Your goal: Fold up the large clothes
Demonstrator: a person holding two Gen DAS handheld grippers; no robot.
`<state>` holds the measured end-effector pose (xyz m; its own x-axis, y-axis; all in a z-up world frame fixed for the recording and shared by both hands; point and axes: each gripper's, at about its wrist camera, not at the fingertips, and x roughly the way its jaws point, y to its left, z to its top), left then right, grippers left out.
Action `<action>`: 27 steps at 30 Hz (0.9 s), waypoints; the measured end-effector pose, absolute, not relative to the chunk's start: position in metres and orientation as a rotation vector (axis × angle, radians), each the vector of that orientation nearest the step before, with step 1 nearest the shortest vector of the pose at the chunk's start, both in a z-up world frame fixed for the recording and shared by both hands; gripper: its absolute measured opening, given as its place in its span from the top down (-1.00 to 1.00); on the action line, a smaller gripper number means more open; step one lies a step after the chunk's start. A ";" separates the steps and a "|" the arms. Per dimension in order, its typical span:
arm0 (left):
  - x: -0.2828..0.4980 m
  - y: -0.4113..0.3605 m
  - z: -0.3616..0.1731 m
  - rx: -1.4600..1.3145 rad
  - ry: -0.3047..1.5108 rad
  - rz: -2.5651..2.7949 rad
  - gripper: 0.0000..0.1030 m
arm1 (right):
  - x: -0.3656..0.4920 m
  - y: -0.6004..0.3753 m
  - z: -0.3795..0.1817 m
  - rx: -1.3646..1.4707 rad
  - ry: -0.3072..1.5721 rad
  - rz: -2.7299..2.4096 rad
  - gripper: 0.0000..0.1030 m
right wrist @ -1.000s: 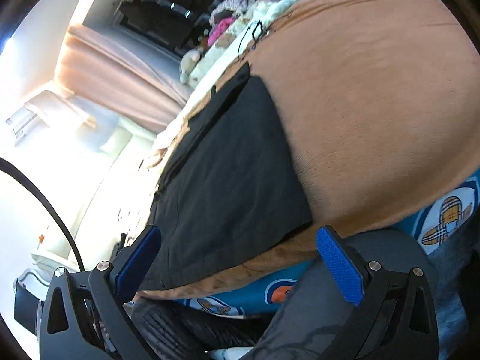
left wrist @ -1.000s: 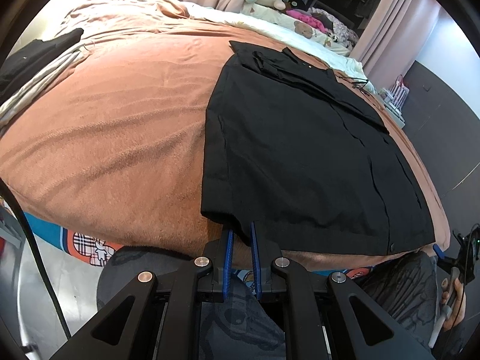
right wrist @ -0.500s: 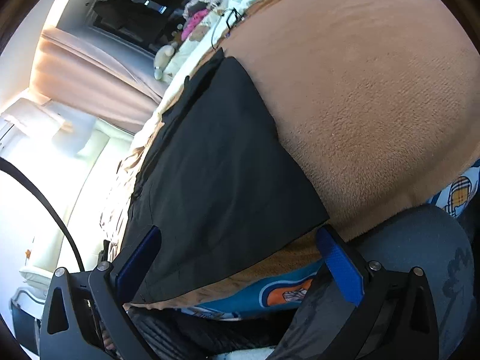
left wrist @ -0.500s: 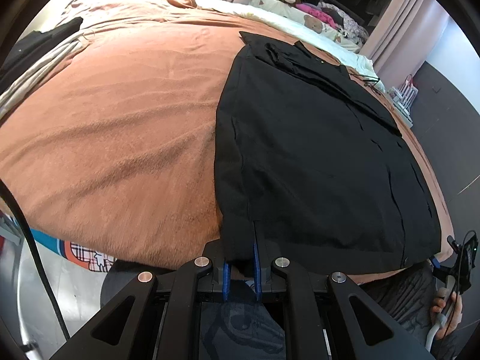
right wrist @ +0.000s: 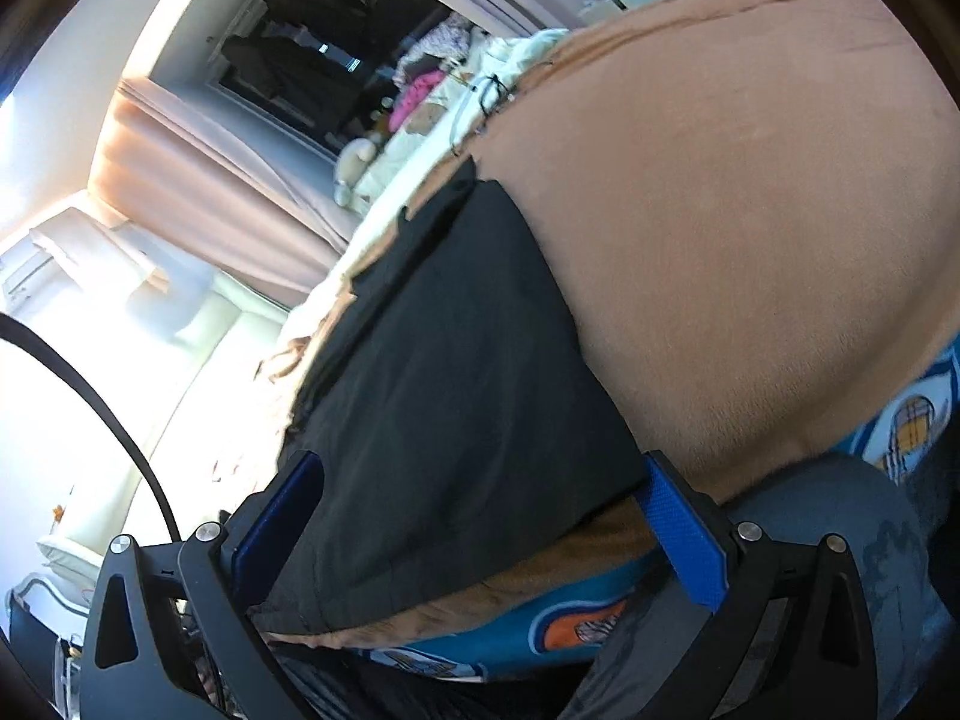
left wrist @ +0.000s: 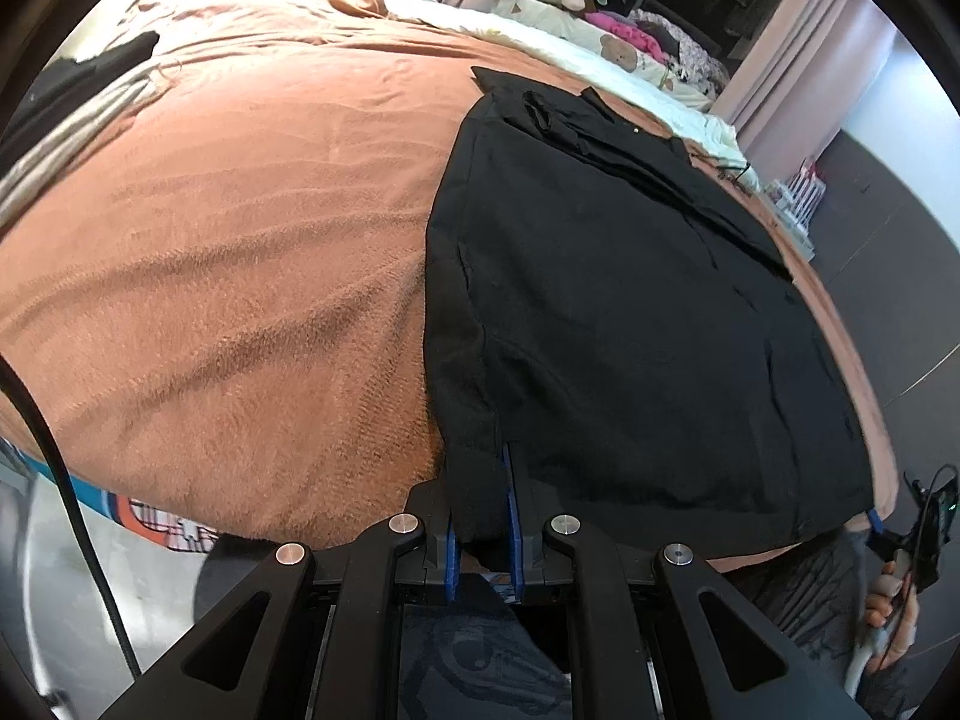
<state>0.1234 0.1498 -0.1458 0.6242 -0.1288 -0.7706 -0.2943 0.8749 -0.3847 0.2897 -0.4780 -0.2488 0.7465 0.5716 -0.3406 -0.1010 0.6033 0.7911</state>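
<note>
Your left tongs [left wrist: 482, 516], at the bottom centre of the left wrist view, are clamped on the near left hem corner of the black shirt [left wrist: 630, 300], and over the last second that corner has risen off the bed [left wrist: 228, 252] and bunched between the blue pads. The shirt fills the right half of that frame, lying mostly flat on the orange-brown blanket, collar toward the upper centre. Your right tongs [right wrist: 480, 516] have closed in on the opposite hem corner: in the right wrist view their pads stand wide apart, straddling the fabric without pinching it. Judging from this, the fold cannot start until that second corner is gripped.
</note>
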 end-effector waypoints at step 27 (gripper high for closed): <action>0.131 0.179 -0.142 -0.818 0.759 0.037 0.92 | 0.338 -0.497 -0.250 0.936 0.639 0.452 1.00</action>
<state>0.1313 0.1795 -0.1422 0.7399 -0.2498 -0.6246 -0.3093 0.6983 -0.6456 0.3381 -0.4966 -0.2504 0.7298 0.6119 -0.3050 -0.0846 0.5235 0.8478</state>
